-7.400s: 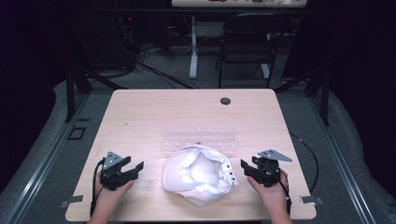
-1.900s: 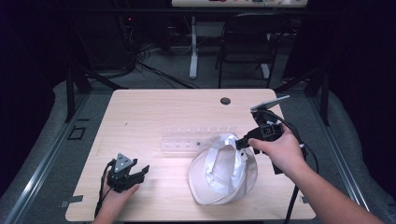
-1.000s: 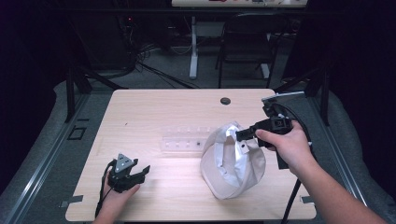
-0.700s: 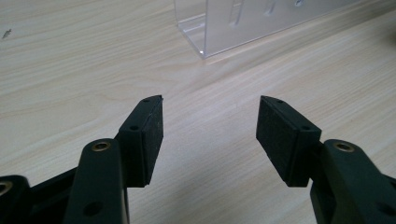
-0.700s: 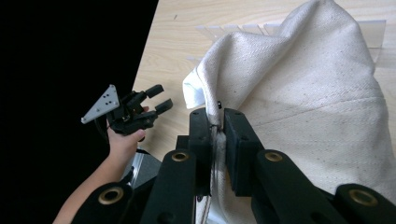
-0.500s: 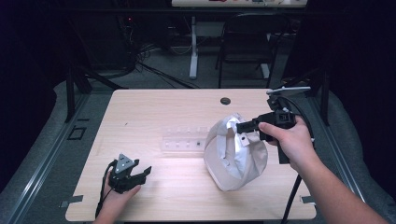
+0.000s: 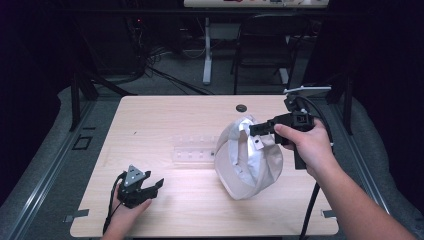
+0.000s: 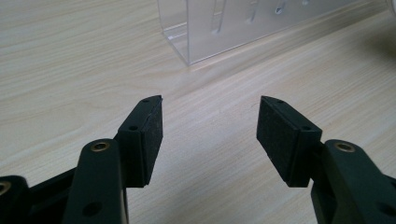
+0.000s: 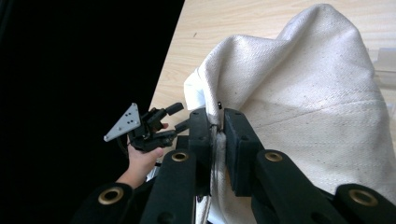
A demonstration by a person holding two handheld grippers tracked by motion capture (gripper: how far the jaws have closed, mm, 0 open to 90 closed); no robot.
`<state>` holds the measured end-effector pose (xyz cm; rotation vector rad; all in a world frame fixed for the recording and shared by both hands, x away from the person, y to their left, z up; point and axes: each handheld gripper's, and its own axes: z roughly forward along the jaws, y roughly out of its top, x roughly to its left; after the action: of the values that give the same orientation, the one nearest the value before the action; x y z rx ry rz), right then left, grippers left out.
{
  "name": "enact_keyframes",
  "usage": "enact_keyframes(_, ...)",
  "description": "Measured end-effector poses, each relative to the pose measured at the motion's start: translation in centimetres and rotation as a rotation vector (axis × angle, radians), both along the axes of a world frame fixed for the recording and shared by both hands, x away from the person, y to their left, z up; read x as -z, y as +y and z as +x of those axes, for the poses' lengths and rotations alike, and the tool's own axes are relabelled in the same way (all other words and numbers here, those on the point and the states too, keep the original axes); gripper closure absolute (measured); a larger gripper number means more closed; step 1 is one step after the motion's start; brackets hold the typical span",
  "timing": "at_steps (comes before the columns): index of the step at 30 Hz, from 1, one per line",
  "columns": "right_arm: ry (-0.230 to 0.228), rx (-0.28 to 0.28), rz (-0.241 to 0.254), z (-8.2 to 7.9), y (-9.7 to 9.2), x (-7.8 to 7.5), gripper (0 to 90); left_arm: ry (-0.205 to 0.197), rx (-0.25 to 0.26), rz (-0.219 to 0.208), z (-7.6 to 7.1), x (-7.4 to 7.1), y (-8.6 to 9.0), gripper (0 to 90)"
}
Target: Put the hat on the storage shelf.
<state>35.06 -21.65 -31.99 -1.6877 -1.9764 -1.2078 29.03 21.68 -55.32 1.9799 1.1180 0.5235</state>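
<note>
Two grippers work at a wooden table (image 7: 165, 115). Right gripper (image 7: 256, 128), held above the table's far right part: its jaws are clamped tight on the rim of a white cloth bag (image 7: 247, 162), a thin fold of fabric pinched between the pads (image 9: 236, 140). From this gripper the bag hangs down and toward the person, its lower end resting on the tabletop; its open mouth faces the left gripper's side. In the right gripper view the bulk of the cloth (image 9: 303, 93) spreads away beyond the jaws and to their right.

Left gripper (image 7: 150, 186), low over the near left part of the table: jaws spread wide, nothing between the pads (image 8: 149, 135), bare wood beneath them. Ahead of this gripper lies a clear plastic rack (image 8: 243, 23) with holes in its top, well apart from its fingertips; the bag stands farther off to its right, just beside the rack's right end (image 7: 195, 150).
</note>
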Motion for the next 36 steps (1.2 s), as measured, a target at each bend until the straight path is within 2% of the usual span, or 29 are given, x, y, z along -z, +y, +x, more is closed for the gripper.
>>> enact_keyframes(7,-0.015,0.026,0.02,0.3,-0.2,-0.9,82.3,0.004,-0.001,0.003,0.0,0.1,-0.1,41.5)
enact_keyframes(23,-0.038,0.043,0.035,1.0,-0.2,-2.3,82.3,0.002,0.013,0.011,-0.1,0.1,-0.5,41.3)
enact_keyframes(33,-0.047,0.056,0.058,2.0,0.2,-2.9,82.4,-0.013,0.05,0.008,-0.4,-0.1,-1.7,40.8)
enact_keyframes(36,-0.05,0.056,0.06,2.2,0.4,-3.0,82.4,-0.026,0.063,-0.007,-0.5,-0.4,-2.4,40.7)
